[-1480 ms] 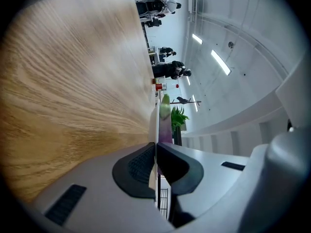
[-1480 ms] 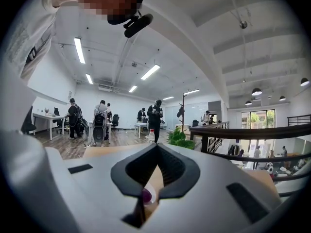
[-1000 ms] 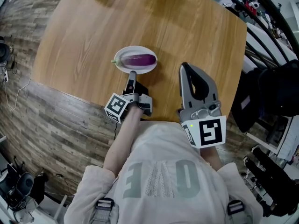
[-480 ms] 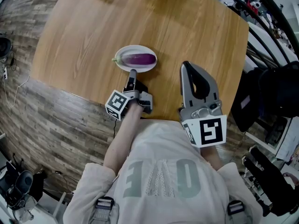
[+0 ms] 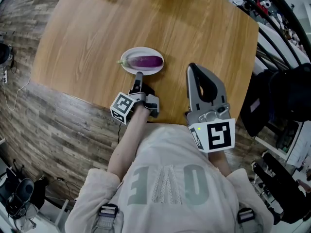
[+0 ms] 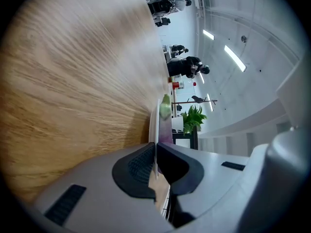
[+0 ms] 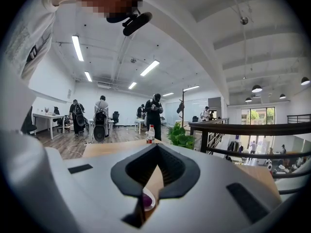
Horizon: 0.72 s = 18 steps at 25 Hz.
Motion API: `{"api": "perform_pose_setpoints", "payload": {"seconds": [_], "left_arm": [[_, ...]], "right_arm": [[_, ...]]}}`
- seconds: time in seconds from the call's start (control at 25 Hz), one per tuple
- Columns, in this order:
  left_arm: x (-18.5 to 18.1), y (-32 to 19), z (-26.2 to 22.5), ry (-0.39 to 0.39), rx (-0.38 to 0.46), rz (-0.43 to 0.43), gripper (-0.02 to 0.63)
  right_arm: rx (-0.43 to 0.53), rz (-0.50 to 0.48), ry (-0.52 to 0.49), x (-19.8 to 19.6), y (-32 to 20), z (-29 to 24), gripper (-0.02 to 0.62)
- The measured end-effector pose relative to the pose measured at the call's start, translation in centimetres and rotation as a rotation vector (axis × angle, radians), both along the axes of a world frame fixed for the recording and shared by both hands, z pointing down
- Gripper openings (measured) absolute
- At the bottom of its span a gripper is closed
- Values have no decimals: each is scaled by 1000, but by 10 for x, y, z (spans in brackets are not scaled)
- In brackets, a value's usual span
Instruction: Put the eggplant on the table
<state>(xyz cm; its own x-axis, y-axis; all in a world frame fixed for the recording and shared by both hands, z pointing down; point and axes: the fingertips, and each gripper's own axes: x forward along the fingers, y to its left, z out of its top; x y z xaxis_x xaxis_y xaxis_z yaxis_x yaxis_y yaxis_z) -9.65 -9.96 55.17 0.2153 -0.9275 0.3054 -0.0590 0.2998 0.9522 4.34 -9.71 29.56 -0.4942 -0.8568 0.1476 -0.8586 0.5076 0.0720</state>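
The eggplant (image 5: 145, 61) lies on the plate (image 5: 130, 53), whose near rim your left gripper (image 5: 139, 75) pinches tight, the right gripper (image 5: 190, 68) closed and empty; if you tip too fast, it can roll off the table (image 5: 97, 28).

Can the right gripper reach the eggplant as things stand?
Probably yes: only bare table lies between the right gripper and the eggplant; the left gripper clamps the plate rim, off that path. Right jaws are shut.
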Motion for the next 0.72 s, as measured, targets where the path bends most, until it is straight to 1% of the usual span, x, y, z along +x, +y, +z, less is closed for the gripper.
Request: {"api": "perform_pose_setpoints", "payload": {"seconds": [0.16,0.4,0.52,0.72], "left_arm": [[-1,0,5,-5,-18,1,18],[-2,6,15,-28,-94,24,18],[-3,8,17,-36,-103,24,19],[0,8,24,-27,-148,34,19]], "right_arm": [[2,-6,-1,-3,1,1,18],[11,-3,-7,-3,6,-1,18],[14,0,-10,-2,9,-2,18],[15,8,3,2,11,0,18]]}}
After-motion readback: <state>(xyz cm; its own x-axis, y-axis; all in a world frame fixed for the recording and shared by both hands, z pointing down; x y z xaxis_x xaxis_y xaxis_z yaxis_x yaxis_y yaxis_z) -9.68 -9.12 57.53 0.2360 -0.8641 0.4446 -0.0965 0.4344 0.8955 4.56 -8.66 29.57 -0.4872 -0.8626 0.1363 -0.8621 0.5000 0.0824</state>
